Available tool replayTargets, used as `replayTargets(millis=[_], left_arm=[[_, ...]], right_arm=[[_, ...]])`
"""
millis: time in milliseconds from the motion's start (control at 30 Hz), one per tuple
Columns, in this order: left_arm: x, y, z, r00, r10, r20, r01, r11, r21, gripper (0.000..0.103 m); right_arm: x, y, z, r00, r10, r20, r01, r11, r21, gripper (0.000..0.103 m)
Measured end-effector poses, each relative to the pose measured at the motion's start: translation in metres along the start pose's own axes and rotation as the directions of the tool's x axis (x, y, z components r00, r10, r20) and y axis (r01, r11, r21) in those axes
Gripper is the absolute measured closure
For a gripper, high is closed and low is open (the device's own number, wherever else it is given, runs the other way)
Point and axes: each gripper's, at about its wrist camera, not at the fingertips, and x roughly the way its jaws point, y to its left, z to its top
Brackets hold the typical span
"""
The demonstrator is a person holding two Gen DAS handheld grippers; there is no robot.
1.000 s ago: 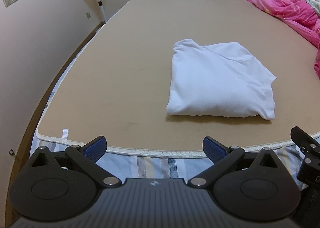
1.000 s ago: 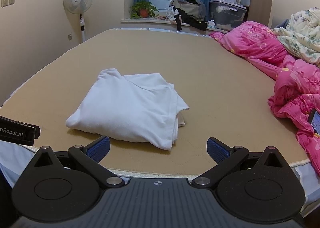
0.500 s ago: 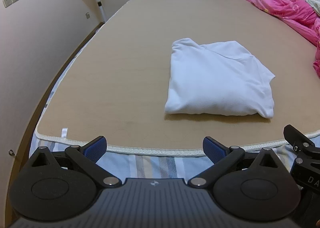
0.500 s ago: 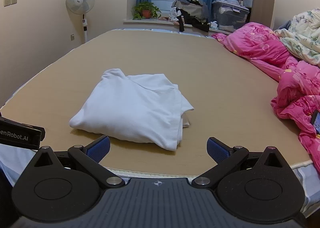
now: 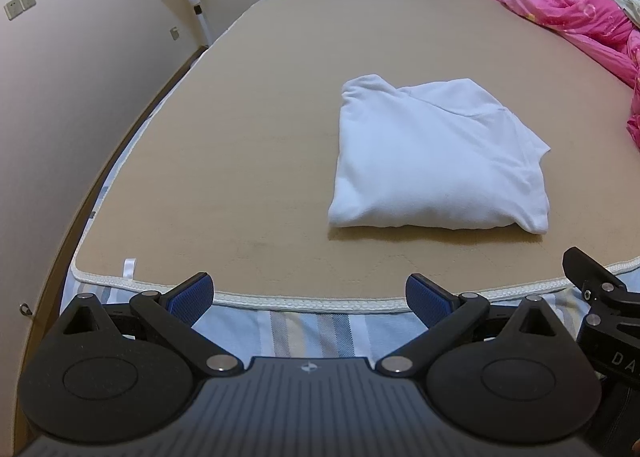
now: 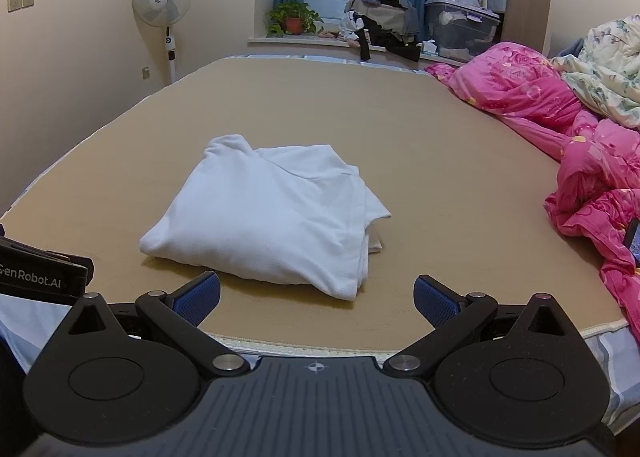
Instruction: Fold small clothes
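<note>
1. Presently, a white, soft cotton garment folded into a compact rectangular bundle [image 5: 436, 157] is found lying on the flat tan mat [image 5: 248, 161] that covers the bed, near its front edge.
2. The left gripper [image 5: 308, 295] is held with its blue-padded fingers spread wide; nothing is gripped. It is positioned over the striped sheet [image 5: 312, 327] just short of the mat's white corded border.
3. The right gripper [image 6: 316, 295] is likewise spread wide and empty, with the bundle's near corner just ahead of its left finger.
4. From the left gripper the bundle is seen ahead and to the right; from the right gripper it is seen ahead and slightly left. The right gripper is judged the nearer.
5. The bundle's long axis cannot be told with confidence; its thick folded edge faces the grippers.
6. Folding is judged complete or nearly so, a loose layer being noted at the bundle's right side.
</note>
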Motion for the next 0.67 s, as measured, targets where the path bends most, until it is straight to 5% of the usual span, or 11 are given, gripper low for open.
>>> replayTargets(millis=[667], left_arm=[[-0.0004,-0.0028,-0.0041,1.000,0.006,0.011,-0.006,1.000,0.024,0.001]], right_arm=[[0.0050,-0.0005,-0.0003,1.000,0.015,-0.017,-0.014,1.000,0.013,0.001]])
